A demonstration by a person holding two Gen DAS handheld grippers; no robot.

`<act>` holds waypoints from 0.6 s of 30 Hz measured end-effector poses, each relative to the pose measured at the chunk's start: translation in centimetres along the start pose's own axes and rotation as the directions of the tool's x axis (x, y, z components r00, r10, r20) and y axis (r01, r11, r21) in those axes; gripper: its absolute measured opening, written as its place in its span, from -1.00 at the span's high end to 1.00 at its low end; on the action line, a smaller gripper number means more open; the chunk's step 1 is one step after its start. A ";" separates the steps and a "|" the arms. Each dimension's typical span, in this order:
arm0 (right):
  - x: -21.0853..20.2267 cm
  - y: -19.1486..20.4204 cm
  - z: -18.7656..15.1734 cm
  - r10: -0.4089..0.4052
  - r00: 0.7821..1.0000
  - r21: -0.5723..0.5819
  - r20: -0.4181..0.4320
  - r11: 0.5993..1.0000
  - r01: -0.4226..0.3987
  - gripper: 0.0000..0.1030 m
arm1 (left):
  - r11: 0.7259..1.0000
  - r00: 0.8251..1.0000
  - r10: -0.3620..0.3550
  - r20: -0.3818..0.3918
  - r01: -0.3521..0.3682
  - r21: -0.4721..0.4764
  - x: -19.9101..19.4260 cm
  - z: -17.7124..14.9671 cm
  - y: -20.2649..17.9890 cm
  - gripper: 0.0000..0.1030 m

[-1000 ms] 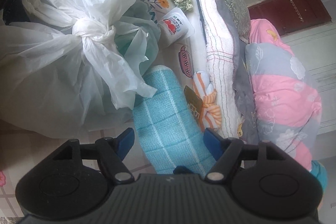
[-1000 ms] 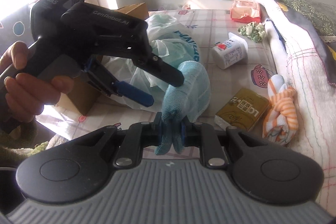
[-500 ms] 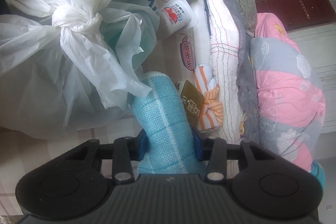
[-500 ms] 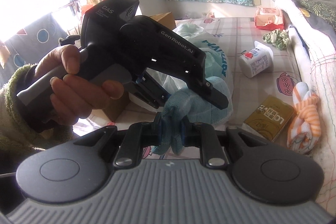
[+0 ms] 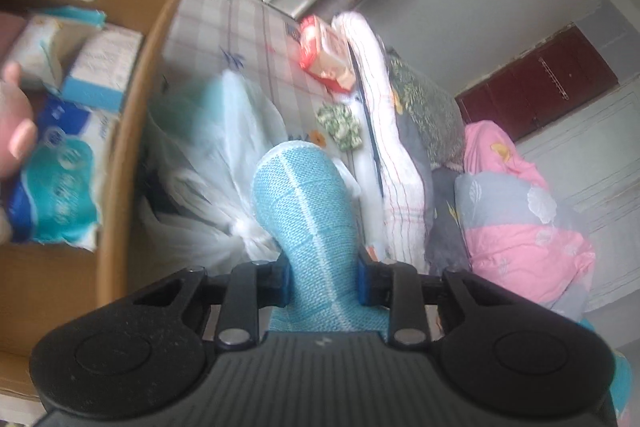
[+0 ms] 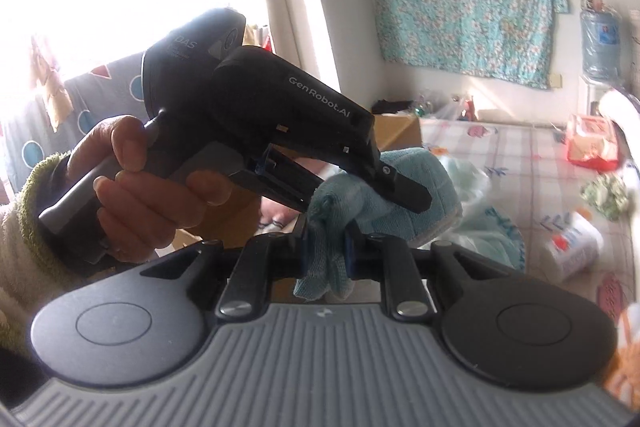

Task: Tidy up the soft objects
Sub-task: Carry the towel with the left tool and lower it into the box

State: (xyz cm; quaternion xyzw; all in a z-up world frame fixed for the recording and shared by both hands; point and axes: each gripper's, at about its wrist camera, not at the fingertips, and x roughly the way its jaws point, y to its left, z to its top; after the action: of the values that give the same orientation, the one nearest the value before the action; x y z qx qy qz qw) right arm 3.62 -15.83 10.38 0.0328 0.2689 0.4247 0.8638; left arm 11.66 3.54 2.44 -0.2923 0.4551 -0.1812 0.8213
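Note:
A light blue woven cloth [image 5: 304,195] is rolled up and held off the bed by both grippers. My left gripper [image 5: 322,275] has its jaws closing tight on the roll, and the blue pads press its sides. In the right wrist view the same cloth [image 6: 440,175] runs between the two tools. There my right gripper [image 6: 327,243] is shut on the cloth's bunched end, which hangs below the pads. A person's hand [image 6: 132,163] in a green cuff holds the left tool.
An open cardboard box [image 5: 132,131] with tissue packs stands at the left, beside a knotted white plastic bag [image 5: 224,163]. On the checked sheet lie a red wipes pack [image 5: 324,55], a green scrunchie [image 5: 340,123] and a small white packet [image 6: 572,243]. Folded bedding [image 5: 384,131] and a pink quilt [image 5: 520,219] line the right.
The left gripper's jaws went from wide open around the cloth to pressed on it. Both grippers rose with the cloth, and the cardboard box came into the left view.

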 end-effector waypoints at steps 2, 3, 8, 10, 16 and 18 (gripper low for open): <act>2.3 1.5 1.4 0.027 1.000 -0.020 0.007 0.999 -0.027 0.70 | 0.998 0.996 0.061 0.060 -0.063 0.020 -2.6 1.2 1.0 0.45; 3.8 2.4 2.1 0.047 0.999 -0.020 0.008 0.999 -0.047 0.70 | 0.994 0.991 0.099 0.090 -0.102 0.026 -3.9 1.8 1.7 0.46; 10.1 5.9 3.7 0.157 0.987 0.065 -0.025 0.986 -0.155 0.64 | 0.951 0.940 0.290 0.178 -0.304 0.056 -8.2 3.5 5.3 0.54; 12.1 6.6 3.7 0.190 0.980 0.106 -0.053 0.977 -0.184 0.56 | 0.925 0.915 0.358 0.185 -0.375 0.062 -8.8 4.1 6.9 0.57; 12.3 5.6 2.8 0.166 0.985 0.176 -0.048 0.972 -0.155 0.25 | 0.840 0.837 0.530 0.134 -0.540 0.054 -8.0 6.2 12.6 0.60; 10.9 4.7 2.4 0.145 0.989 0.205 -0.034 0.969 -0.135 0.21 | 0.799 0.802 0.584 0.125 -0.595 0.087 -7.3 6.8 13.7 0.60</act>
State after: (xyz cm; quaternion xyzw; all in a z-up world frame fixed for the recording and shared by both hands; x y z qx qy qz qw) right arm 6.83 -4.21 9.04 0.1288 0.3285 0.4557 0.8172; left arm 14.12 20.29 1.08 -0.0937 0.4735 0.0697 0.8730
